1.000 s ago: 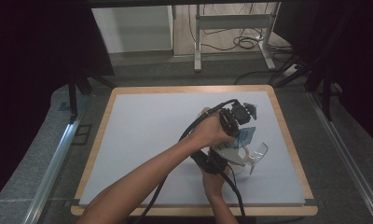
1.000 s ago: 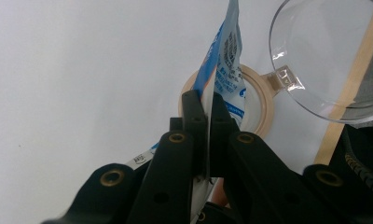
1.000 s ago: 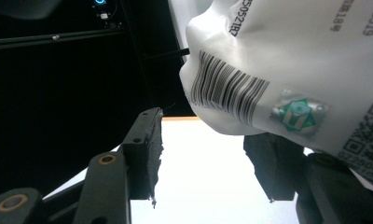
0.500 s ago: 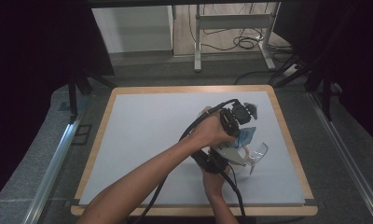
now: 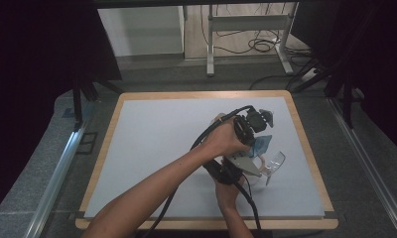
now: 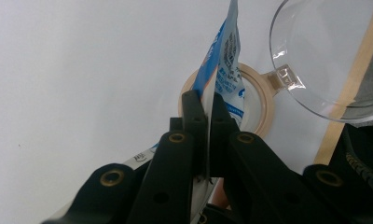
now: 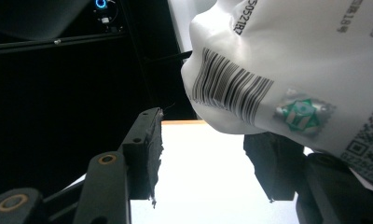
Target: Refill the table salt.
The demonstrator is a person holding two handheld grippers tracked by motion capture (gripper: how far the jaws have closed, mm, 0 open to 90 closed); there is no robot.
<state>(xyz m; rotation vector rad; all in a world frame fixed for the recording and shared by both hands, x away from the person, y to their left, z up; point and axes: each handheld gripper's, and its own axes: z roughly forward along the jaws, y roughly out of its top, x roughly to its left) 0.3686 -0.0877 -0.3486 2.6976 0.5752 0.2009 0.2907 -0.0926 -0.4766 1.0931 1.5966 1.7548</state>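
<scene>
My left gripper [image 5: 256,135] [image 6: 203,101] is shut on a blue and white packet [image 5: 262,145] [image 6: 227,60] and holds it upright over a round container with a beige rim [image 6: 265,108]. The container's clear hinged lid [image 5: 275,161] [image 6: 329,51] stands open beside it. My right gripper [image 5: 252,170] [image 7: 204,136] lies low beside the container, under the left hand. Its jaws stand apart, and the packet's white back with a barcode [image 7: 292,70] hangs over the right one. Whether they press on the container I cannot tell.
The work happens near the right side of a white mat [image 5: 152,148] with a wooden border [image 5: 305,148]. Black cables trail from both grippers toward the front edge. A metal stand [image 5: 246,29] and floor cables lie beyond the table.
</scene>
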